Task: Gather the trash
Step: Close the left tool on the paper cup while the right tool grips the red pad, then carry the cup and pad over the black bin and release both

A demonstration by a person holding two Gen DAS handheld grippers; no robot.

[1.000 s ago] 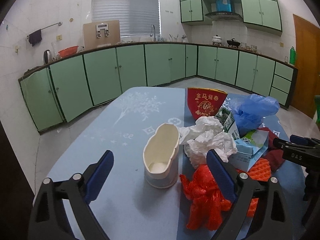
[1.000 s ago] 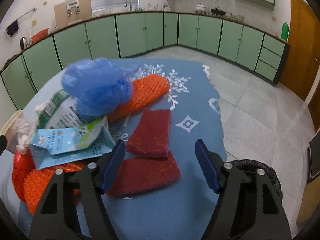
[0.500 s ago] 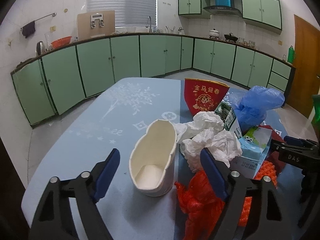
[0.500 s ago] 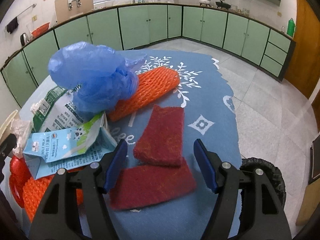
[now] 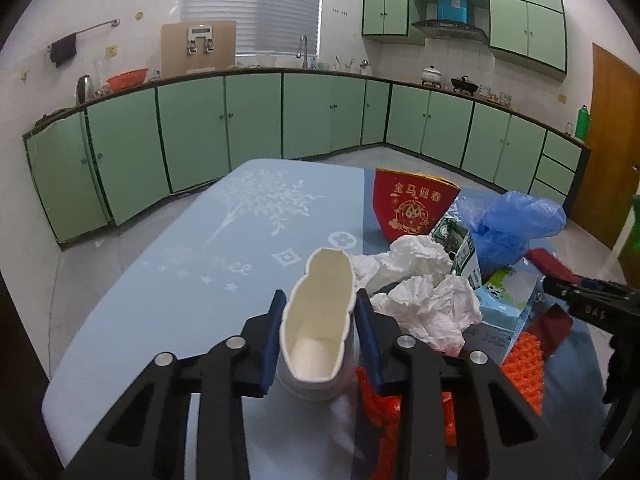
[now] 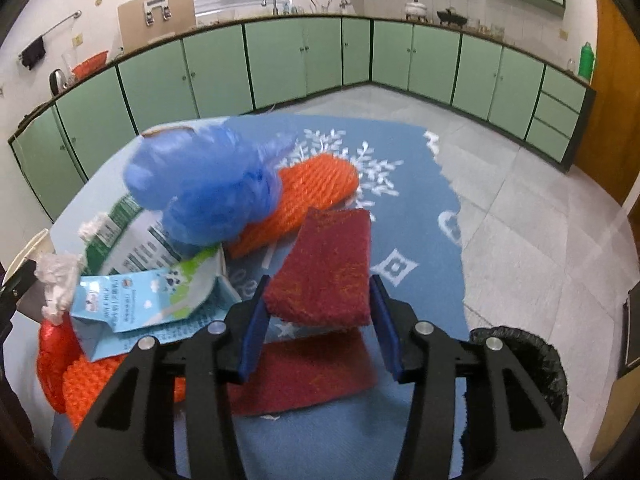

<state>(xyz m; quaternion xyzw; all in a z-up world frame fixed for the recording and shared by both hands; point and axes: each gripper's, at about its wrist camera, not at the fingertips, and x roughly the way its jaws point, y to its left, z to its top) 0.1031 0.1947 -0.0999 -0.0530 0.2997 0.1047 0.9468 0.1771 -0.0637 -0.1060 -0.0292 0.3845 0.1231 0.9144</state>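
Both wrist cameras look forward and downward along their jaws, close over the bench [image 5: 168, 312]. Both views share the milk carton [image 6: 132, 300] and the green cabinets [image 5: 256, 116].

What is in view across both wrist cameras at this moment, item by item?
paper cup: 1, cream, squashed, between the left gripper's pads
crumpled tissues: 2, white, right of the cup
red carton: 1, red with gold print, far side of the pile
milk cartons: 2, one green-white, one light blue, mid pile
plastic bag: 1, blue, on top of the cartons
foam nets: 2, orange, one far, one near left
scouring pads: 2, dark red; one raised between the right gripper's pads, one flat beneath
tablecloth: 1, blue, white pattern
bin: 1, black liner, floor right
left gripper: closing on cup
right gripper: closing on pad
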